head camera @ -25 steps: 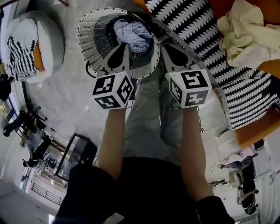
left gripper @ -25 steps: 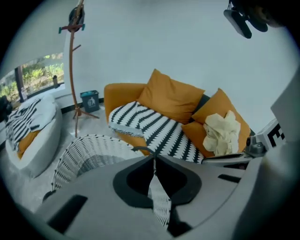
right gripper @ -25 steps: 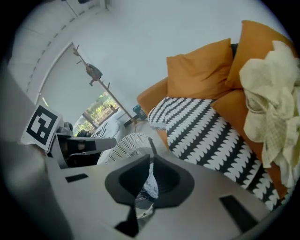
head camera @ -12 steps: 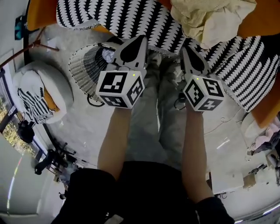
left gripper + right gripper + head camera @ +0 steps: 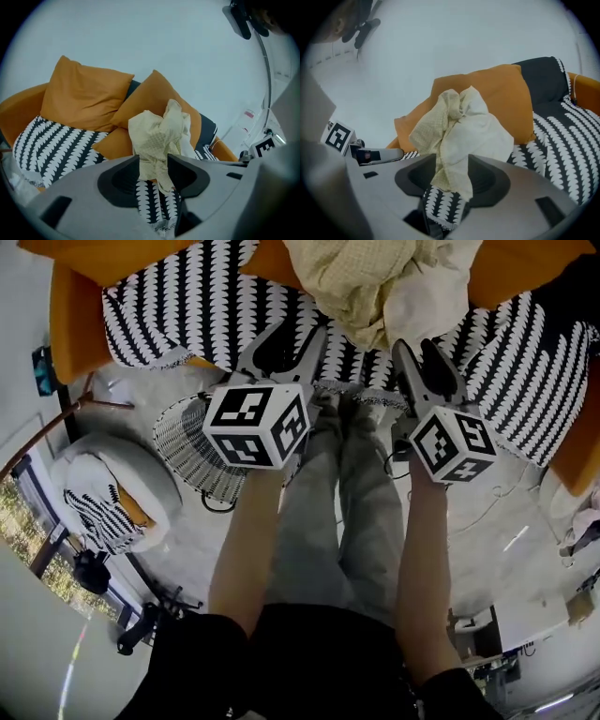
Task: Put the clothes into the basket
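Observation:
A crumpled cream cloth (image 5: 375,282) lies on the sofa against orange cushions. In the head view my left gripper (image 5: 289,334) and right gripper (image 5: 422,351) point at it side by side, just short of it over the sofa's front edge. Both pairs of jaws are opening with nothing between them. The left gripper view shows the cream cloth (image 5: 159,140) beyond the gap of the left gripper (image 5: 153,171). The right gripper view shows the same cloth (image 5: 459,136) ahead of the right gripper (image 5: 452,176). The white woven basket (image 5: 187,451) stands on the floor to the left, partly behind the left cube.
A black-and-white patterned throw (image 5: 178,306) covers the sofa seat. Orange cushions (image 5: 84,98) line the back. A round white seat (image 5: 117,493) with a patterned cushion stands on the floor at the far left. The person's legs (image 5: 337,493) are below the grippers.
Both grippers have swung from above the basket over to the sofa and the cream cloth. Their jaws, shut before, now stand apart. The basket has slid to the left of the view.

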Motion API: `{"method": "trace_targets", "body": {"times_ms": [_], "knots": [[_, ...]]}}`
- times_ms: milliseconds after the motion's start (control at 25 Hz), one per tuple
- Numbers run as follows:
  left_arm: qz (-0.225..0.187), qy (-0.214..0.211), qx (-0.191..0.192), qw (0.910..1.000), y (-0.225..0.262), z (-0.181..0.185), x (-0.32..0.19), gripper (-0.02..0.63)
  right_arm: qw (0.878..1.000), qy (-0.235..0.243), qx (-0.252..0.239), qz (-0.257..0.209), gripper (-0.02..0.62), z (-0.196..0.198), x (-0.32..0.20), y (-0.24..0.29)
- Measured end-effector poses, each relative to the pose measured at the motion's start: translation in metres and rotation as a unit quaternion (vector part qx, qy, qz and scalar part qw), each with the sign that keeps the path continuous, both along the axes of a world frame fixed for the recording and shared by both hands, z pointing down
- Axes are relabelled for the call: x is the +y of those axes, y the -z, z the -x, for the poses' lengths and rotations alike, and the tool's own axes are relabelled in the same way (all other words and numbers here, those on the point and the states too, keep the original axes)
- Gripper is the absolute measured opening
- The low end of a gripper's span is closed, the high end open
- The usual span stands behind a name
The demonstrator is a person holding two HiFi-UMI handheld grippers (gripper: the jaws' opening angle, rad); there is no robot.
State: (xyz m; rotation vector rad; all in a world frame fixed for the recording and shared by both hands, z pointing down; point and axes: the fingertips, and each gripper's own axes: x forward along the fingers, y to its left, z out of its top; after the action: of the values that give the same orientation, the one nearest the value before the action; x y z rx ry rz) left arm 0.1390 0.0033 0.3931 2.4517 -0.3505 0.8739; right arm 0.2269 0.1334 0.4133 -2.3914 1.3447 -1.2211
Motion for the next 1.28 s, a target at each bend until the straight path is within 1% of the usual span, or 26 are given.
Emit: {"method": "trace_targets", "body": {"times_ms": [80,160,360,520,680,760,880,920,960,1040,1120,1200,1280], "knots": [[-0.013,-0.014,-0.009,0.9998,0.000,-0.011,-0.001,0.183,1.000,-0.013,0.001,0.005,0.223,-0.016,0.004,-0.001],[-0.021,-0.029,-0.016,0.9993,0.000,-0.024,0.000,0.212,1.000,-0.022,0.003,0.008,0.240,-0.032,0.008,-0.001],[-0.027,-0.056,-0.015,0.9980,0.001,-0.061,-0.007,0.241,0.998,-0.054,0.018,0.028,0.264,-0.070,0.018,-0.005],[-0.029,-0.067,-0.026,0.9970,-0.014,-0.084,-0.013,0.244,0.998,-0.045,0.017,0.039,0.275,-0.092,0.008,-0.023],[-0.040,-0.076,-0.062,0.9944,-0.037,-0.089,-0.011,0.244,0.998,-0.031,-0.005,0.054,0.275,-0.091,0.002,-0.040],[-0.031,-0.079,-0.072,0.9938,-0.035,-0.097,-0.003,0.244,0.997,-0.025,-0.015,0.069,0.275,-0.096,0.007,-0.033],[-0.009,-0.080,-0.071,0.9943,-0.015,-0.121,0.003,0.244,0.996,-0.010,-0.021,0.083,0.273,-0.113,0.008,-0.009],[-0.004,-0.081,-0.072,0.9941,-0.014,-0.124,0.003,0.244,0.996,-0.003,-0.023,0.083,0.264,-0.113,0.005,-0.006],[0.002,-0.083,-0.075,0.9938,-0.018,-0.121,0.003,0.242,0.996,0.004,-0.026,0.082,0.242,-0.108,0.001,-0.008],[0.015,-0.089,-0.086,0.9922,-0.041,-0.103,0.002,0.222,0.996,0.020,-0.026,0.083,0.171,-0.085,-0.008,-0.026],[0.017,-0.100,-0.098,0.9901,-0.068,-0.080,0.004,0.193,0.996,0.031,-0.021,0.085,0.128,-0.058,-0.011,-0.049],[0.015,-0.106,-0.102,0.9890,-0.082,-0.069,0.005,0.137,0.996,0.037,-0.013,0.080,0.106,-0.046,-0.012,-0.061],[0.012,-0.105,-0.097,0.9896,-0.077,-0.075,0.007,0.112,0.996,0.042,-0.001,0.073,0.094,-0.052,-0.011,-0.051]]}}
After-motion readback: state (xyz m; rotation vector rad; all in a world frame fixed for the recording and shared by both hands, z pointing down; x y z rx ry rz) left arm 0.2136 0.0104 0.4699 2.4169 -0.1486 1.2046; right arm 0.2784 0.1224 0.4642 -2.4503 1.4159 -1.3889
